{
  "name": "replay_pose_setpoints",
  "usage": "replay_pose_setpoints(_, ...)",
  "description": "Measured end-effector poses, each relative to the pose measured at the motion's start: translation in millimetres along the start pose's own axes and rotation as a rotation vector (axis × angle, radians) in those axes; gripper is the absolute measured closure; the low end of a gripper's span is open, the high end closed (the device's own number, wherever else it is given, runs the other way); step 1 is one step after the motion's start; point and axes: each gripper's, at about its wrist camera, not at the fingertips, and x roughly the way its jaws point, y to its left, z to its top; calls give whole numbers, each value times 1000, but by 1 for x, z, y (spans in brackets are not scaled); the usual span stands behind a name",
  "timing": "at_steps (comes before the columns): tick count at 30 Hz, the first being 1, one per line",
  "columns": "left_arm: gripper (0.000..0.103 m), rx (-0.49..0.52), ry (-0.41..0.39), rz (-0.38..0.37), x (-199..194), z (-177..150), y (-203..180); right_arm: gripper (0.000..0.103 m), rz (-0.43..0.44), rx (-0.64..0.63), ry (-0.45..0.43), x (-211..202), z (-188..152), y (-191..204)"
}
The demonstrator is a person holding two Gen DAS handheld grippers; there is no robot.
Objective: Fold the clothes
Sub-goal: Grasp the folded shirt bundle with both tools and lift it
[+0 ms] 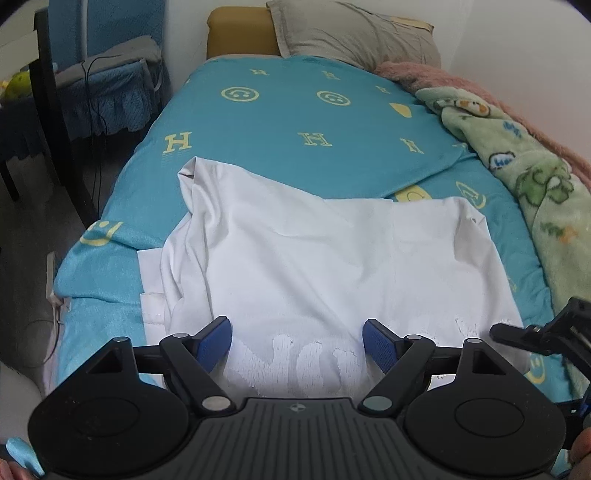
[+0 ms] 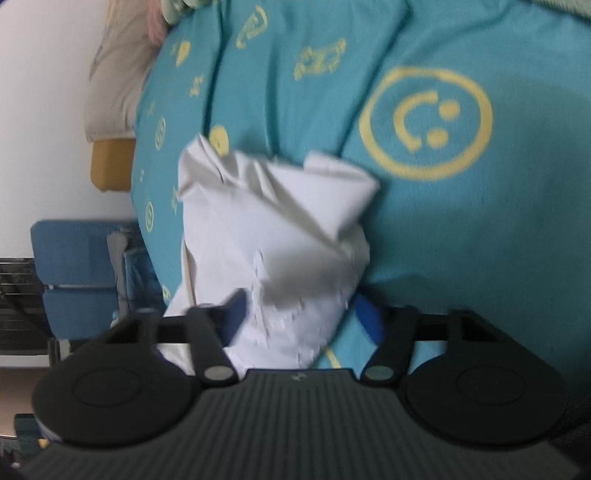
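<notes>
A white garment [image 1: 306,258] lies spread on the teal bedspread [image 1: 295,122], with one sleeve folded in along its left side and raised white lettering at its near hem. My left gripper [image 1: 298,341] hovers open over that near hem, its blue pads [image 1: 216,341] wide apart and holding nothing. In the right wrist view, which is blurred, my right gripper [image 2: 301,317] is open with a bunched end of the white garment [image 2: 273,236] lying between its fingers. The right gripper's black body [image 1: 543,332] shows at the garment's right near corner.
A beige pillow [image 1: 354,33] and a mustard headboard [image 1: 240,37] are at the far end of the bed. A green cartoon blanket [image 1: 535,177] over a pink one [image 1: 443,74] runs along the right side. A blue chair [image 1: 110,88] with cables stands to the left.
</notes>
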Motion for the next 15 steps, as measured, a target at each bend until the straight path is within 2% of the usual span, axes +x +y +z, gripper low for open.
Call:
replay_pose_setpoints(4, 22, -48, -19, -42, -10, 4, 5, 77, -1, -14, -17, 7, -3, 3)
replay_pose_setpoints(7, 22, -94, -58, -151, -31, 8, 8, 85, 38, -74, -42, -1, -4, 14)
replay_pose_setpoints(10, 18, -154, -27, -379, -41, 6, 6, 88, 72, -100, -56, -7, -4, 20)
replay_pose_setpoints(12, 18, -237, 74, -567, -33, -2, 3, 89, 90, -107, -59, -10, -3, 21)
replay_pose_setpoints(13, 18, -289, 130, -635, -25, -8, 2, 89, 99, -110, -61, -11, -2, 22)
replay_pose_setpoints(15, 18, -379, 224, -678, -6, -21, 0, 89, 117, -116, -65, -13, -1, 24)
